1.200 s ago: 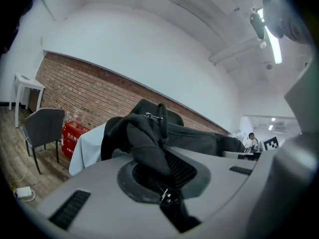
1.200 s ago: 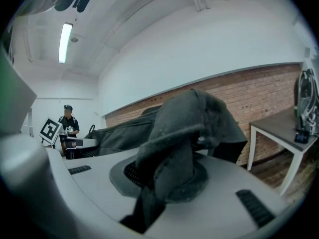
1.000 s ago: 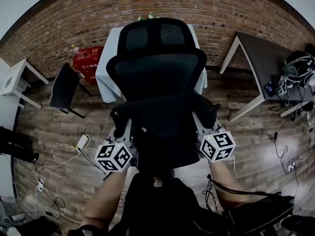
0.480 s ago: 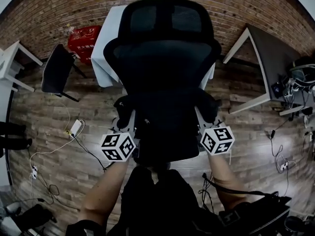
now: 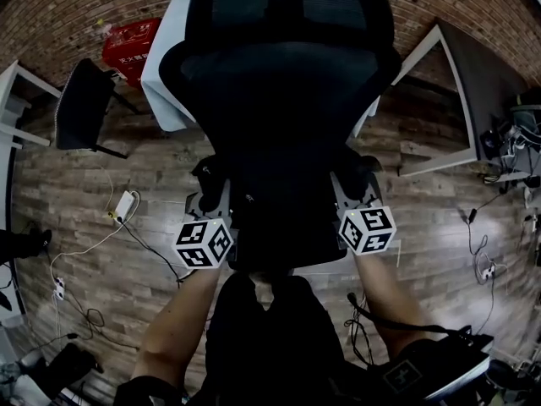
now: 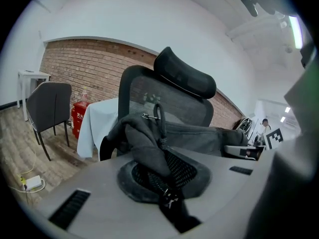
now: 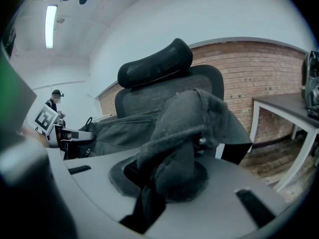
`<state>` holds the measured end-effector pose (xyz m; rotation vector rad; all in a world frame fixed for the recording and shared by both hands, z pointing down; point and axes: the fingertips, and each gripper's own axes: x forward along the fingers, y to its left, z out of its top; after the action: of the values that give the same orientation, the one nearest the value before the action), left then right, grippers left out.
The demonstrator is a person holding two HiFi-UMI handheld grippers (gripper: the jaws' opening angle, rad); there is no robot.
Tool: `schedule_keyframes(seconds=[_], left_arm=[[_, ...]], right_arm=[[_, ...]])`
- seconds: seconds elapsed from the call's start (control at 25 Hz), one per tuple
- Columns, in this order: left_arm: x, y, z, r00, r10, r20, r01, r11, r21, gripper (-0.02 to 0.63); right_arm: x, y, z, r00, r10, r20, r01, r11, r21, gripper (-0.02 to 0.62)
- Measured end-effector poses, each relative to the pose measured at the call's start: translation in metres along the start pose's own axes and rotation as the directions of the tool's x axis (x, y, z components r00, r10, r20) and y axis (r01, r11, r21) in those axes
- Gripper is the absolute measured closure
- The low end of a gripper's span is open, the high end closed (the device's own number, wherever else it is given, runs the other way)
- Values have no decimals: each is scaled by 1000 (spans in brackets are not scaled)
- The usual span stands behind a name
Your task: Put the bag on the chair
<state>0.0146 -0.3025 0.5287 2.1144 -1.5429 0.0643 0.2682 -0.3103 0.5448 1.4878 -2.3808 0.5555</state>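
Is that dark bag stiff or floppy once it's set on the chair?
Probably floppy: the bag bunches and folds where the left gripper and right gripper pinch it. It will likely slump on the chair, not stand.

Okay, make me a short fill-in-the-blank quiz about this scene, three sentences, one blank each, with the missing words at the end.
1. The left gripper and the right gripper are both shut on a dark ____.
2. The wall behind the black office chair is built of ____.
3. The crate standing on the floor by that wall is coloured ____.

Missing words: bag; brick; red.
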Motion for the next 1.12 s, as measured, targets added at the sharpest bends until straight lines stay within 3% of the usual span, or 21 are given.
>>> schedule_keyframes(seconds=[0.64, 1.12], left_arm=[[64, 35, -78, 991, 16, -136, -18, 1000, -15, 569], [94, 64, -127, 980, 58, -192, -63, 998, -23, 568]], right_arm=[[53, -35, -82, 993, -50, -105, 51, 999, 16, 532], [91, -48, -130, 984, -59, -166, 63, 998, 18, 532]])
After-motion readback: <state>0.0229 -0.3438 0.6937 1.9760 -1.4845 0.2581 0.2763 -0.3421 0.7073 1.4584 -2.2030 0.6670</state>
